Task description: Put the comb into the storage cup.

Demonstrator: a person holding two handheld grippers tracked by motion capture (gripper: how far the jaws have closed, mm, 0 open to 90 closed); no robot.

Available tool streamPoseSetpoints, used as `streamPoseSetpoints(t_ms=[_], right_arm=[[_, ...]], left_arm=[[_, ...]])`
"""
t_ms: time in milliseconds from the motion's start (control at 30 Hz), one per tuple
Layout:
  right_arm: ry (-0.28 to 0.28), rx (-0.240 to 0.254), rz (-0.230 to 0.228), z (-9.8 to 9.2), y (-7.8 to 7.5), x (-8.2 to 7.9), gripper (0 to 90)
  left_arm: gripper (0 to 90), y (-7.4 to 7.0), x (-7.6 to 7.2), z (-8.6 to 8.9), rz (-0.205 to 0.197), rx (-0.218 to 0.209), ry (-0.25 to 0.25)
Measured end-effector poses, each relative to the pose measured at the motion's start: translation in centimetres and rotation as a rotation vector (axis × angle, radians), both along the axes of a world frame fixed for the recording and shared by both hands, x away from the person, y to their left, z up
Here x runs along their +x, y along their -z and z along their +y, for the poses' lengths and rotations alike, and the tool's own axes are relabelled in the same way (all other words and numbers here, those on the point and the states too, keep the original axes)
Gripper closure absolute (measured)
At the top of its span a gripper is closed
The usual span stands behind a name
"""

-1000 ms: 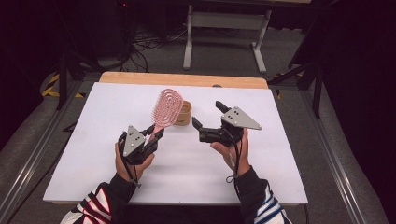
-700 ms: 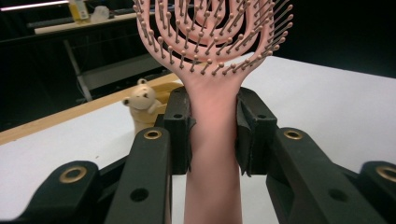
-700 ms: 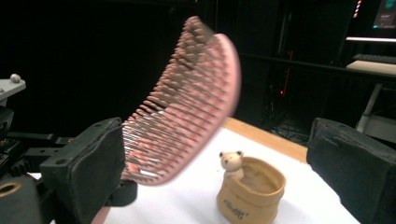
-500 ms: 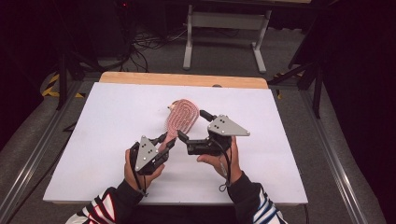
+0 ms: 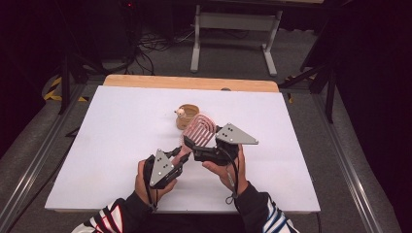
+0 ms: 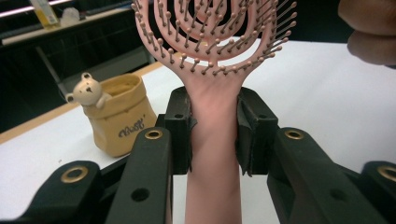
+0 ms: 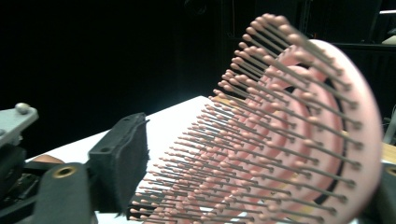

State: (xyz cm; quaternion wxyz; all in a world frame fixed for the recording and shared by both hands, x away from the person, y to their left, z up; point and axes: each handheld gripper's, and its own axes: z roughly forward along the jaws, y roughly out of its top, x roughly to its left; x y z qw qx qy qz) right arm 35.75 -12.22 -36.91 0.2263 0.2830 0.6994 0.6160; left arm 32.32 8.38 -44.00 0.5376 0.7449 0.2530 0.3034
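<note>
**Brush drawn in toward the person, both grippers now at it**

Since the earlier frames both hands have come back toward the near edge and closer together, and the pink hairbrush [image 5: 199, 131] has come down with them from beside the bear-trimmed pot [image 5: 186, 115], which now stands clear behind it. The left gripper [image 5: 179, 156] pinches the brush handle [image 6: 214, 154]: in the left gripper view its two black fingers [image 6: 180, 128] press on either side of the handle just below the head. The right gripper [image 5: 190, 143] has just been closing its fingers, with the brush head between them; in the right gripper view one pad [image 7: 119, 161] stands at the bristle tips [image 7: 196, 177], and the blur leaves it unclear whether it presses on them yet.

The white tabletop [image 5: 107, 145] is matte and plain, edged at the far side by a wooden strip [image 5: 145, 81]. The brush is held above its middle, tilted up, near the pot but apart from it. Wide bare stretches lie left and right of the hands; the near edge is just below the wrists. Beyond lie grey carpet, loose cables [image 5: 150, 43] and a grey metal stand [image 5: 233, 34] in a dark room.
</note>
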Motion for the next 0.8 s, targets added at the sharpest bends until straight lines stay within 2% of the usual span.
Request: streamPoseSetpoints(t_ms=[67,267,367,533,800], right_arm=[[-0.004,0.013,0.008,-0.08,0.12,-0.07,31.3],[-0.030,0.055,0.017,-0.45,0.28,-0.23,52.2],[-0.052,0.072,0.018,-0.68,0.40,-0.32,58.2],[-0.093,0.083,0.000,-0.66,0.65,-0.66,62.3],[-0.109,0.062,-0.022,-0.48,0.80,-0.94,63.1]], left_arm=[[69.7,0.20,0.05,0.03,0.006,-0.001,0.001],[69.7,0.42,0.14,0.07,0.015,0.035,-0.005],[69.7,0.48,0.18,0.07,0.020,0.049,0.000],[69.6,0.72,0.37,-0.04,0.026,0.066,0.001],[67.2,1.04,0.78,0.10,0.024,0.077,0.016]])
